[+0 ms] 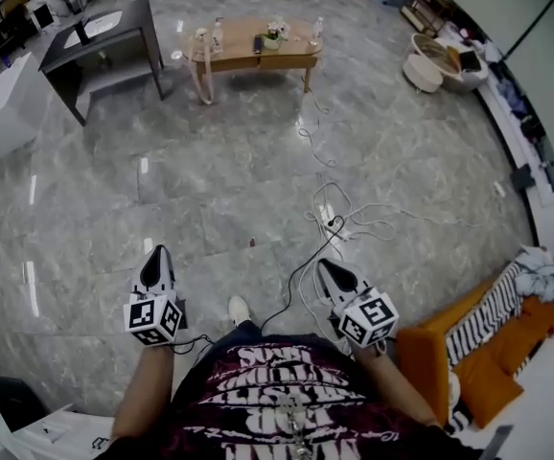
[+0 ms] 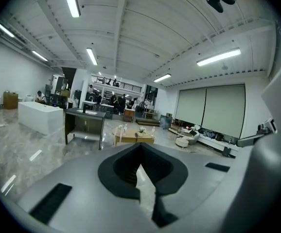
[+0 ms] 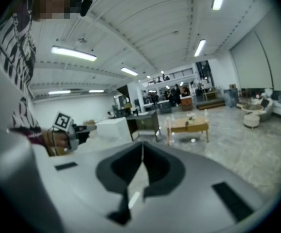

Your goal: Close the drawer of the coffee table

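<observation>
- You stand on a grey marble floor in a wide hall.
- An orange sofa sits at your right, with a striped cloth draped over it.
- A dark desk stands far ahead on the left.
- The coffee table is just right of that desk and well apart from you; its drawer is too small to make out.
- Loose cables trail over the floor between you and the coffee table.
- Your left gripper and right gripper – 2 in all – are held low in front of you, aimed towards the coffee table; both pairs of jaws are pressed together with nothing between them.
- 2 bottles and a small plant stand on the coffee table.
</observation>
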`<state>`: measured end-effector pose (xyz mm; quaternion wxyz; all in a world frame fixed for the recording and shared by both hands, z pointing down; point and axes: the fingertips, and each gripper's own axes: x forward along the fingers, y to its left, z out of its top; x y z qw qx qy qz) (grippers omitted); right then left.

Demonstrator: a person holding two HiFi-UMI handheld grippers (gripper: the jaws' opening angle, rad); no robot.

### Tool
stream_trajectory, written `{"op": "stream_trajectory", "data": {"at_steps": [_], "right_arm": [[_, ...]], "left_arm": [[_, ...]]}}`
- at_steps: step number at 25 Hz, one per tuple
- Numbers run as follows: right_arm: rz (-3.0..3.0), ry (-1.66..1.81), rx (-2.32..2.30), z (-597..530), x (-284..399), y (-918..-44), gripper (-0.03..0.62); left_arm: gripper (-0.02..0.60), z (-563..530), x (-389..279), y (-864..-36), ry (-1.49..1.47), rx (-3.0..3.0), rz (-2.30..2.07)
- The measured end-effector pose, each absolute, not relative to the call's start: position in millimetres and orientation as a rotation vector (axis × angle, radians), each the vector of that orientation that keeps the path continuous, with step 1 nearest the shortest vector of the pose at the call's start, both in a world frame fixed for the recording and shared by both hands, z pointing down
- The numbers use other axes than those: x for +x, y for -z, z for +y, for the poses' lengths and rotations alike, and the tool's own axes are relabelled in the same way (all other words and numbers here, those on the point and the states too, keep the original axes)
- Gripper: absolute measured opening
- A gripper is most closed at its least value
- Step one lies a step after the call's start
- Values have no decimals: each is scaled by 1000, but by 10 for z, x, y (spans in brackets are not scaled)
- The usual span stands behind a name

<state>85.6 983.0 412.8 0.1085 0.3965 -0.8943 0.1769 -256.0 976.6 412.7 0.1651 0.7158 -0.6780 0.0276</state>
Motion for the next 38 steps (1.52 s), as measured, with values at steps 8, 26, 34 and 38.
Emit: {"op": "stream_trajectory", "data": {"at_steps": [8,26,34,38], "right_arm": [[-2590,-459,1152,9610,404,-3952,35],[-2628,-509,1065,9068,167,-4171,35],[-2565,-631,1223,8524,885,-4426,35],[-2563,-665,1295,8122,1260,-4435,35]], "left_arm": [[21,9439,-2842,-4339,-69,2052,-1830],[21,9184,-3088,-4411,-98,1990,-1895],[21,8398,-2455,-4458,-198,2088,-1803],[21,7901,-2104,-4363,-227,2127,-1785]]}}
